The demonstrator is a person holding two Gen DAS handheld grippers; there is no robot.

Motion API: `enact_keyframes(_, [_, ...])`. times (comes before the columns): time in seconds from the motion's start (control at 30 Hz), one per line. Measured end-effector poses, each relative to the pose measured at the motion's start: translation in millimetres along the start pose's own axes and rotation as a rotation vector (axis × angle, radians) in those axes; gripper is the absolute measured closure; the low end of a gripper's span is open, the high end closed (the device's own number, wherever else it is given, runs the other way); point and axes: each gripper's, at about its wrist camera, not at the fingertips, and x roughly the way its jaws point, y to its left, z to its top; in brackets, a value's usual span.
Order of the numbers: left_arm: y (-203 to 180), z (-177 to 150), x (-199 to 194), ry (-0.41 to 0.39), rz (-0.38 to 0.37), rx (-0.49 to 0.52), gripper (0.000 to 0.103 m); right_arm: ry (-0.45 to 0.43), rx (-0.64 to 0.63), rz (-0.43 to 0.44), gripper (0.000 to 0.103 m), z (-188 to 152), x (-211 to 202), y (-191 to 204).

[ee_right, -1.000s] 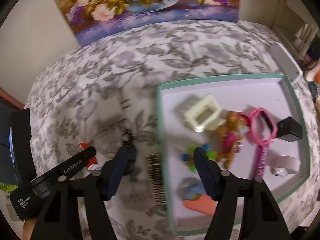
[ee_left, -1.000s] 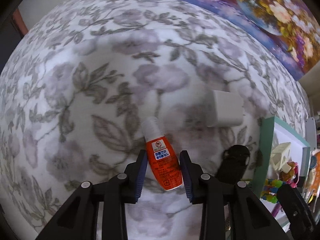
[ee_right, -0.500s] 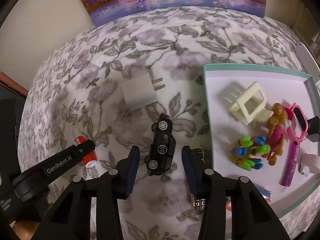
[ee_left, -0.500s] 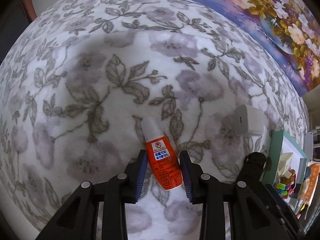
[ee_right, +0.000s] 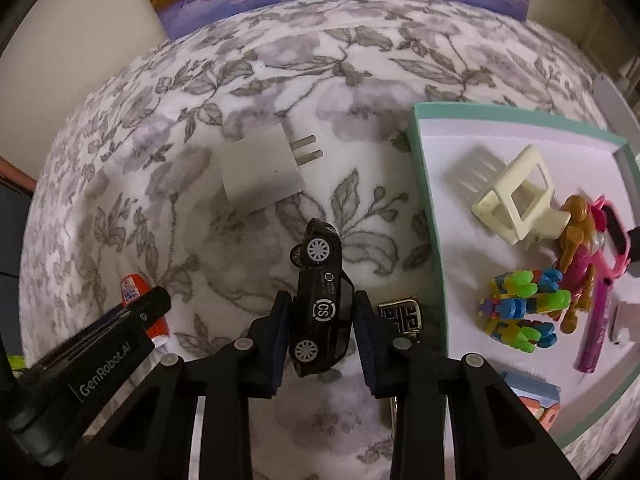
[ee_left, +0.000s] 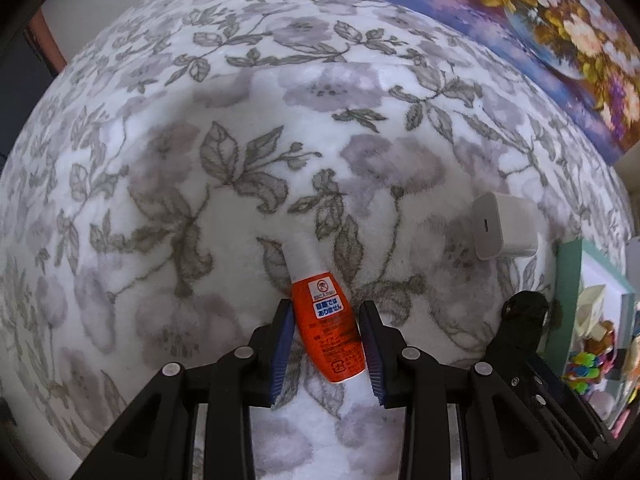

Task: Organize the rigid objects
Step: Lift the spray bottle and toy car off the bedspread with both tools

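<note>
The left gripper has its jaws closed against an orange bottle lying on the flowered blanket. The right gripper pinches a black toy car tipped on its side, just beside a white charger and a teal tray filled with small toys.

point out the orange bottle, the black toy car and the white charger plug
orange bottle [ee_left: 326, 328], left wrist view, orange label
black toy car [ee_right: 322, 300], right wrist view, door side
white charger plug [ee_right: 260, 170], right wrist view, flat body
</note>
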Motion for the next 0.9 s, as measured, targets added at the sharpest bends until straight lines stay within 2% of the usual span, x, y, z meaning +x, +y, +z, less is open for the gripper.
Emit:
enact_keyframes(0.13, [-3,-1,1,-0.006,0.017,0.01,0.067,-0.019,-0.04,-0.031,0.072,-4,0,4])
enact_keyframes(0.47, [5,-4,-3,-0.019,0.023,-0.018,0.069,-0.028,-0.051,-0.016,0.072,-6,-3,3])
enact_keyframes(0.73, [16,2,-15,-0.056,0.026,-0.051,0.073,-0.016,-0.023,0.04,0.074,1,-12,-7])
enact_keyframes(0.9, [16,6,-30,-0.095,0.019,-0.052,0.08,-0.024,-0.017,0.073,0.074,3,-20,-9])
